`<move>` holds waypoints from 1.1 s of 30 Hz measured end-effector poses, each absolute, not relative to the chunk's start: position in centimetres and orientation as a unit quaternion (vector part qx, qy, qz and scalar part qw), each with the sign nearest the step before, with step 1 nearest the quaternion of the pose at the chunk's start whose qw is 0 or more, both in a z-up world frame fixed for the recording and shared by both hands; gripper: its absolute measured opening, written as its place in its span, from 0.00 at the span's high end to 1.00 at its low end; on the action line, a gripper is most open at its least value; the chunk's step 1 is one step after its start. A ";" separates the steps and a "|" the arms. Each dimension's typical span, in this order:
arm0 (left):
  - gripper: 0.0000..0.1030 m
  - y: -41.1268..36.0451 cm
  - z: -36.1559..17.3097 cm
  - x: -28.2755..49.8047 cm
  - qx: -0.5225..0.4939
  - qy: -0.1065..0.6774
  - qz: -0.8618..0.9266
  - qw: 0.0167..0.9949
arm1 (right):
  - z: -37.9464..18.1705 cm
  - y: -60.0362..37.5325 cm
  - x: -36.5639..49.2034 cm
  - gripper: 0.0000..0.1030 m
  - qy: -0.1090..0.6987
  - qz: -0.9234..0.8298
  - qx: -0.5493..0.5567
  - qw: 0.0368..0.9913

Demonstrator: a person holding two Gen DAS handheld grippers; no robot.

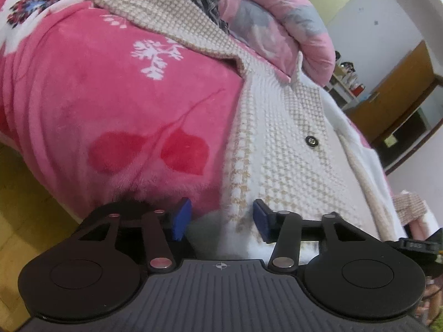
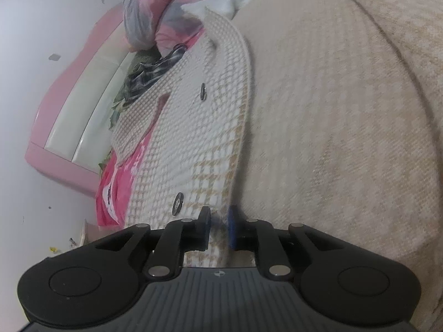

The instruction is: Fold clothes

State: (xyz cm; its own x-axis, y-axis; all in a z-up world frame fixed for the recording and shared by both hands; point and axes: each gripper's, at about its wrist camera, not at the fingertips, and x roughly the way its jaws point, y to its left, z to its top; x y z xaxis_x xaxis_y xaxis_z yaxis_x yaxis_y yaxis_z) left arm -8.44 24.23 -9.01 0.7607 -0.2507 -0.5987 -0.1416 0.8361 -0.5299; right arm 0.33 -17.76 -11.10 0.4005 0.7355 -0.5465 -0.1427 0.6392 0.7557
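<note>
Our right claw (image 2: 218, 222) pinches the jacket (image 2: 193, 144) edge near a button (image 2: 177, 203). Our left claw (image 1: 221, 218) is wide over the jacket on the pink blanket (image 1: 97, 96).

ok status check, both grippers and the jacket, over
Left hand-held gripper open, jacket hem between the fingers. Right hand-held gripper shut on jacket front edge. Jacket spread on pink blanket, unfolded. Rumpled quilt beyond the collar.

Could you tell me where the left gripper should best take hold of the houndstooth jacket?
Judging by its pose, grip the near hem of the houndstooth jacket, sliding straight forward: the open left gripper already straddles that flat edge.
</note>
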 end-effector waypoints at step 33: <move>0.69 21.4 -2.6 -4.9 -0.141 0.320 -0.020 0.937 | -5.1 -20.5 0.7 0.94 0.438 0.251 0.171 0.846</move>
